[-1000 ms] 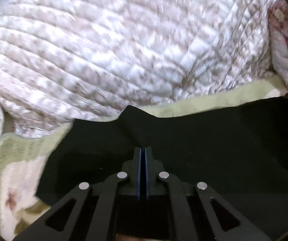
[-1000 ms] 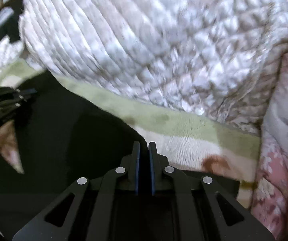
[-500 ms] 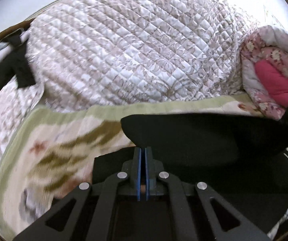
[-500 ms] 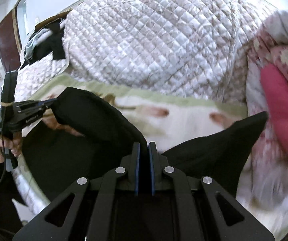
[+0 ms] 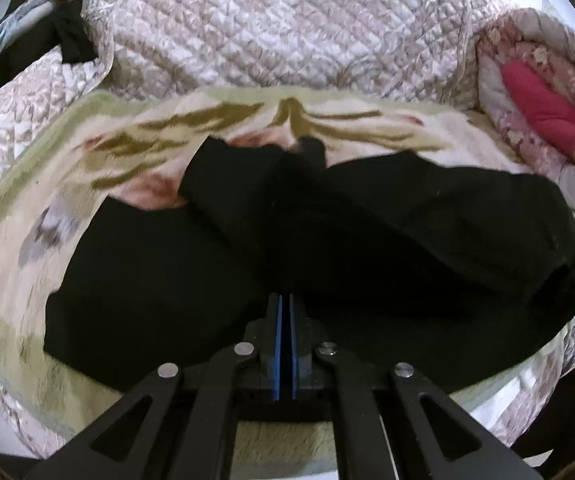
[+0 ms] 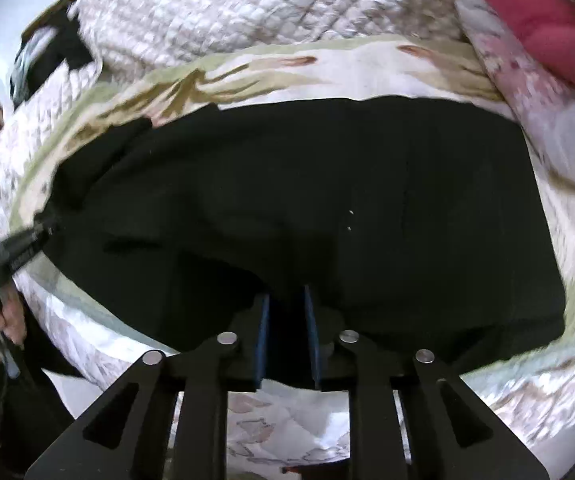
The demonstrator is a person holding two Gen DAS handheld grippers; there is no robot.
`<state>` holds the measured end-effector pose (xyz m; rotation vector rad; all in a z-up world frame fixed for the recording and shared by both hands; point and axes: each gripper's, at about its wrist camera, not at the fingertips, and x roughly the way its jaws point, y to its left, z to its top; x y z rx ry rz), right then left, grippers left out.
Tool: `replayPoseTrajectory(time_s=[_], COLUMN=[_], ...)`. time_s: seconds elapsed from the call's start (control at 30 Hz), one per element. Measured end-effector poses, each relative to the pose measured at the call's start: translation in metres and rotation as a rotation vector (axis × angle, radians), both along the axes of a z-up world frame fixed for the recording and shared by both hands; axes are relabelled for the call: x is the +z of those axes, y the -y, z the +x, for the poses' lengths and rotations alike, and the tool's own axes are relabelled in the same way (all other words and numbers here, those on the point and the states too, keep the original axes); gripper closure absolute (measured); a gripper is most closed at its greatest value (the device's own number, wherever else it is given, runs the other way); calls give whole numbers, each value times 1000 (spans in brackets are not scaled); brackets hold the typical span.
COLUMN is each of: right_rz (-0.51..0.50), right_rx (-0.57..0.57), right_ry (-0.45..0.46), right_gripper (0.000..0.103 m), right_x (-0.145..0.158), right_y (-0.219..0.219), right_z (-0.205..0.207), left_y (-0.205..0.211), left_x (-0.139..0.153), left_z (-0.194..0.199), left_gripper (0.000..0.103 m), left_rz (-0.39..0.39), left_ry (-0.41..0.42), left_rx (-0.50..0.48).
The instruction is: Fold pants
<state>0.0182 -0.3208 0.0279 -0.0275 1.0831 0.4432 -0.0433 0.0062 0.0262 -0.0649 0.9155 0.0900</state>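
The black pants (image 5: 327, 240) lie folded over on the floral blanket (image 5: 67, 168) on the bed; they also fill the middle of the right wrist view (image 6: 327, 200). My left gripper (image 5: 286, 300) is shut on the near edge of the pants. My right gripper (image 6: 286, 292) has its jaws a little apart, with the pants' near edge lying between the blue pads (image 6: 263, 320); it looks open. The left gripper (image 6: 43, 226) also shows at the pants' left edge in the right wrist view.
A quilted white-and-beige bedspread (image 5: 287, 28) is heaped at the back. A pink floral quilt (image 5: 539, 112) lies at the right. Dark and light clothes (image 5: 27, 40) are piled at the far left. The bed's near edge (image 6: 287, 420) runs under the grippers.
Both grippers carried the pants' edge back toward the near side of the bed, folding the pants over. The right gripper's jaws have come apart; the left has stayed shut.
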Motion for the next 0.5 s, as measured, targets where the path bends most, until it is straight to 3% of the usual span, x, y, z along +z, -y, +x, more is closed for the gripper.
replayPoseTrajectory(time_s=[0.1, 0.17, 0.23, 0.3, 0.33, 0.37, 0.5], right_rz=[74, 112, 154, 185, 194, 200, 240], right_rx=[-55, -89, -116, -149, -176, -193, -250], right_ry=[15, 34, 56, 79, 96, 103, 86], right_gripper=[74, 58, 54, 51, 49, 49, 49], right_x=[5, 10, 14, 19, 21, 22, 16], right_y=[11, 18, 23, 28, 32, 34, 45], right_z=[-12, -20, -26, -29, -30, -31, -27], left_y=[-6, -10, -15, -19, -20, -20, 3], left_x=[7, 13, 20, 24, 26, 26, 23], left_z=[-7, -10, -9, -5, -2, 2, 27], left_gripper=[98, 97, 90, 64, 58, 53, 52], left_rz=[-23, -27, -56, -87, -97, -105, -84], left_ry=[14, 37, 57, 75, 81, 82, 52], left_rx=[18, 29, 44, 48, 49, 48, -24])
